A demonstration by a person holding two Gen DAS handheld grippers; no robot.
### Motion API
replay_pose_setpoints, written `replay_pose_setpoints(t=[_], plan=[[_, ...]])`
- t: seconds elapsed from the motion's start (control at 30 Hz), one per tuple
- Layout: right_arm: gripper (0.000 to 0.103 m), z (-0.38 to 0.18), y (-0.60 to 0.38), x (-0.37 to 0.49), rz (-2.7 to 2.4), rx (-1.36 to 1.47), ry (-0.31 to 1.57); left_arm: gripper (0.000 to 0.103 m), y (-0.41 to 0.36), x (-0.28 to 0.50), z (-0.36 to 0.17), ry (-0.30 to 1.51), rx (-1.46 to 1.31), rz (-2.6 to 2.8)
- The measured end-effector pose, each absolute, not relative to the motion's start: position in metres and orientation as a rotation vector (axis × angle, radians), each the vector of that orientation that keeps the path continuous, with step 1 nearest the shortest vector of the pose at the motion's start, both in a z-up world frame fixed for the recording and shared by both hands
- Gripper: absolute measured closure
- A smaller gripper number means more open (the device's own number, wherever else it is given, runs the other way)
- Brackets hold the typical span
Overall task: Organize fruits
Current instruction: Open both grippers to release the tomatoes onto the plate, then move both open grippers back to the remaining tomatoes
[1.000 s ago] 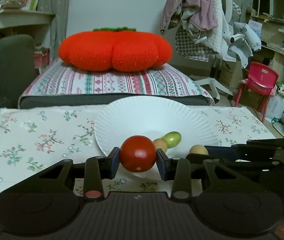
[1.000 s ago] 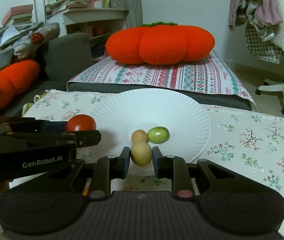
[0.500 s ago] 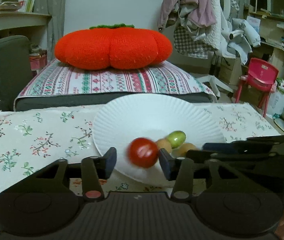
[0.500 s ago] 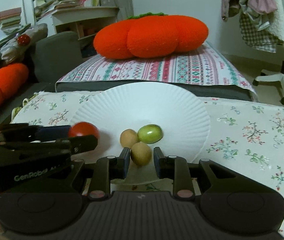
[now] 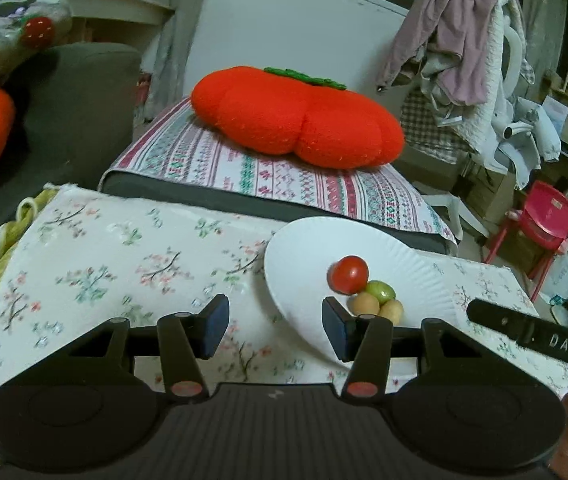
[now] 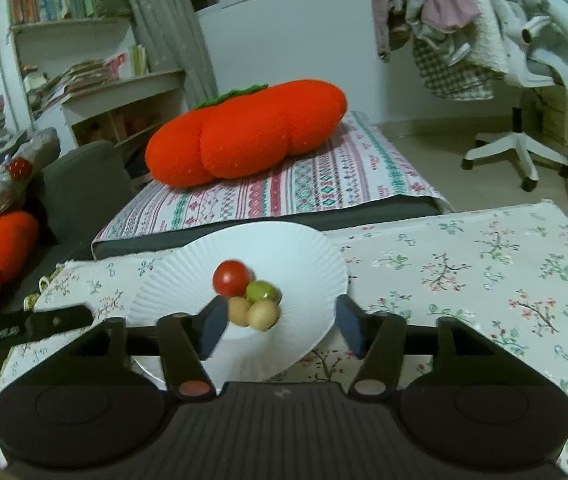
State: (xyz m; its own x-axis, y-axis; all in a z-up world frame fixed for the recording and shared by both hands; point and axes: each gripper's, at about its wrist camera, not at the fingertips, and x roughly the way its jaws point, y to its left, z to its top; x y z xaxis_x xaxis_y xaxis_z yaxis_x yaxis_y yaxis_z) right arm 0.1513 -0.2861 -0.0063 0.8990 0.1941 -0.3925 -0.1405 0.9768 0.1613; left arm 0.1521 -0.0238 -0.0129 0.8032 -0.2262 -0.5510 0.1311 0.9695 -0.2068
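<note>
Resting on the white paper plate [image 6: 308, 248], four fruits form one touching cluster: red tomato [image 6: 231, 277] farthest back, green fruit [image 6: 261, 291] beside it, two tan fruits [image 6: 262, 314] nearest the cameras. Left gripper [image 5: 275, 330] is spread wide, holding nothing. Right gripper [image 6: 280, 326] likewise gapes empty. Plate sits on floral tablecloth [image 6: 484, 272].

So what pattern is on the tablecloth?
Small pink and green flowers on the white tablecloth, clearest in the right wrist view.
</note>
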Motion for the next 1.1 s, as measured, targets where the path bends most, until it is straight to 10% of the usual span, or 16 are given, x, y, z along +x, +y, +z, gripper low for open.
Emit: replay_pose_setpoints(t=[1.1], plan=[[0.022,-0.032,-0.252,0.093,0.232,0.162,0.605,0.057,-0.006,0.085,-0.034,0.798,-0.208,-0.087]])
